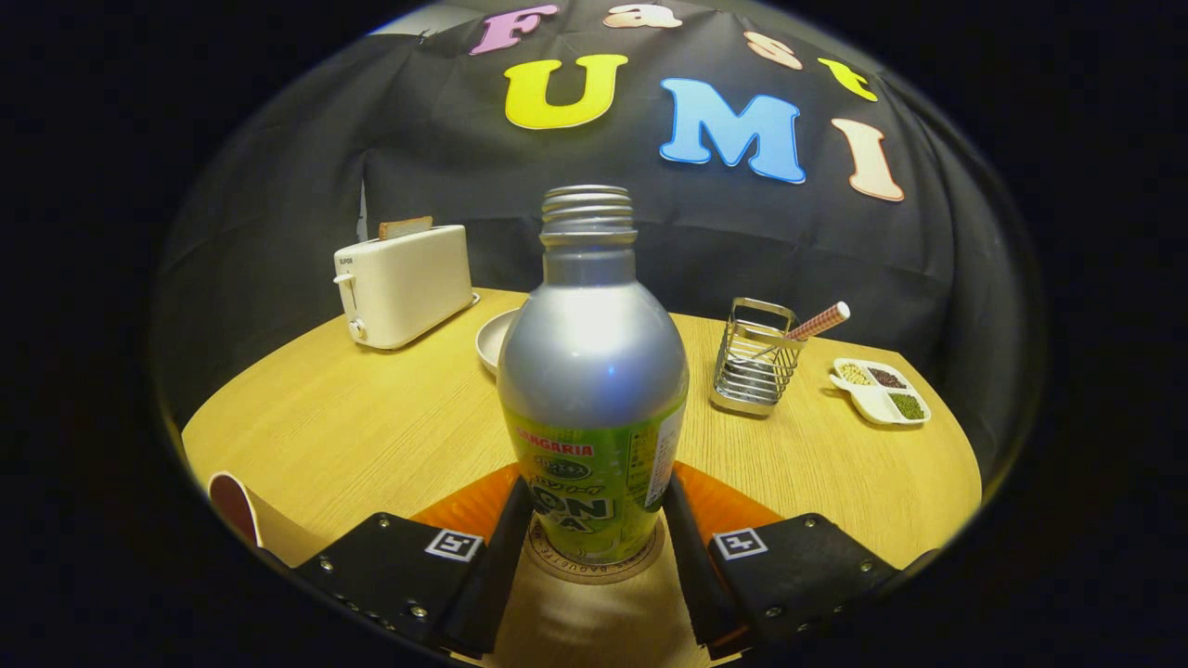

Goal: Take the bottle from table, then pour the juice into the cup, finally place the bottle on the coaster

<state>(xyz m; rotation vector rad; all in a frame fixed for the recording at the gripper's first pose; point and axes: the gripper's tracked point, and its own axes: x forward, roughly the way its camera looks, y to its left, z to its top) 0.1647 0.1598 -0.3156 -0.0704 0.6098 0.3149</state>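
Bottle (592,390) stands upright on the coaster (594,561) between our gripper's (594,529) fingers, which clasp its label — so we judge the placing nearly done. Cup (243,510) sits near left; only letting go remains.

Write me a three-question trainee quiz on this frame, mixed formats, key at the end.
1. True or false: the bottle stands upright between the fingers of the gripper.
2. What lies under the bottle? A) coaster B) divided dish C) plate
3. Fill in: a slice of bread sticks out of the ______.

Key
1. True; the fingers flank its lower body, and it has no cap.
2. A, the round coaster.
3. Toaster.
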